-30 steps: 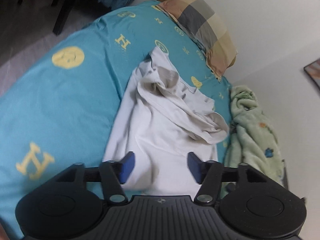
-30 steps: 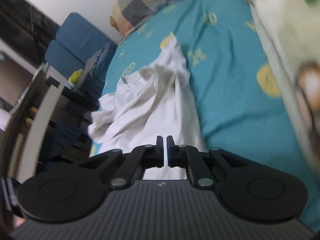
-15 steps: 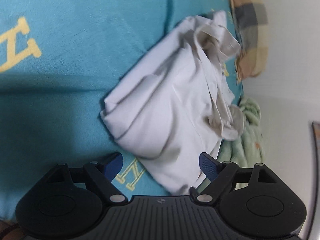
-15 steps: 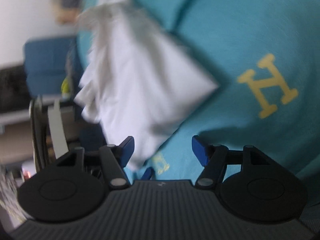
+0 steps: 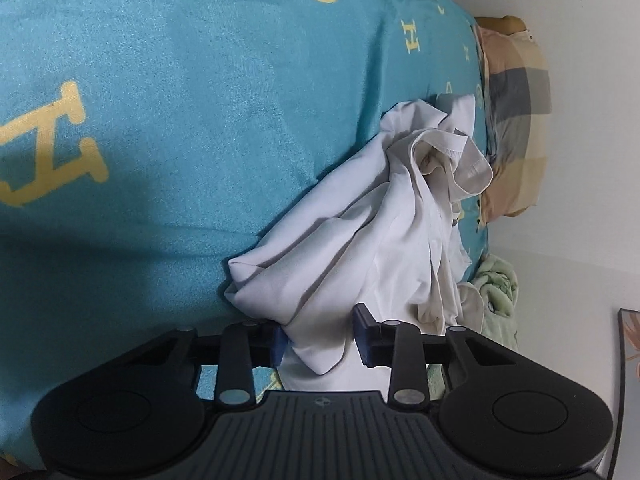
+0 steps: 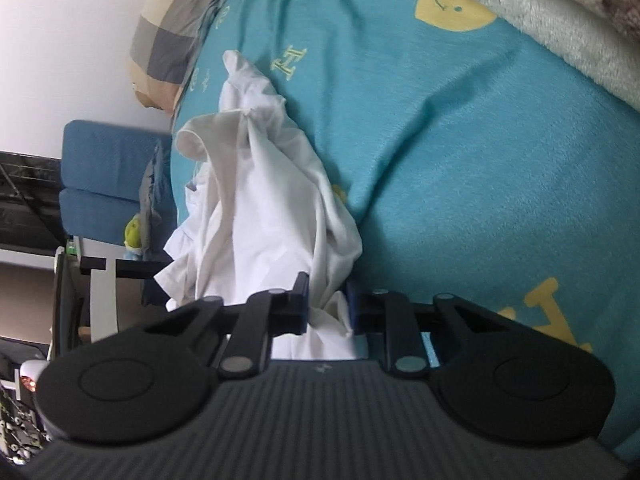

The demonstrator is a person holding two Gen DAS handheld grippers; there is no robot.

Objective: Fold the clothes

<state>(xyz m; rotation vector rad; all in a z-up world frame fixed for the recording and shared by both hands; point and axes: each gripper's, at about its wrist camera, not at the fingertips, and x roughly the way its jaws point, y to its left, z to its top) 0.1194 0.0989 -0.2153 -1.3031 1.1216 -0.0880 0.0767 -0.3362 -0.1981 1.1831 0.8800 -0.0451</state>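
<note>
White shirt (image 5: 360,240), loose half a second ago, is now pinched by our left gripper (image 5: 318,340) and right gripper (image 6: 326,312); still crumpled, unfolded.

You see a thin, creased white cloth garment (image 5: 372,216) on a soft, matt, velvety teal bedsheet (image 5: 200,100), beside a fluffy pale green blanket (image 6: 532,32) and matt black plastic grippers.
</note>
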